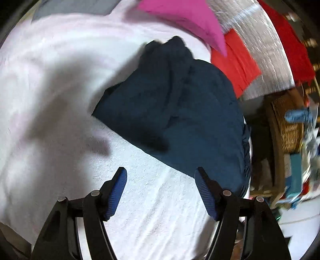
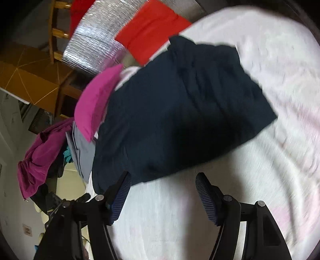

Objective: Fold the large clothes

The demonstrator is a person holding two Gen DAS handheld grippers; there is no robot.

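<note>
Nearest the cameras: left gripper (image 1: 161, 178) and right gripper (image 2: 163, 183), black frames with ribbed blue pads, jaws of both standing wide apart, holding nothing, poised above the bare cover.

Beneath them: white terry-textured cloth cover (image 1: 152, 210), spread over the work surface; whether that is a counter or a bed cannot be told.

Middle ground: dark navy fabric garment (image 1: 176, 104), partly folded into a rough oblong, lying on the cover. In the left view it sits ahead and to the right, its long axis running from near right to far left, the bunched, puckered end pointing away. In the right view its near-left corner lies just beside the left jaw. Its side hangs at the cover's edge.

Risk, judged: the overhanging side may drag the garment off the edge if only one corner is lifted; the loose, bunched far end may spill open and undo the fold; a jaw closing low may pinch the cover with the garment.

Beyond: magenta folded cloth (image 1: 186, 18), touching or overlapping the garment's far end, liable to be dragged along. Red folded cloth (image 1: 236, 60) on silver quilted sheet (image 1: 264, 50). Farthest: wicker basket (image 1: 290, 124), beside the surface.
</note>
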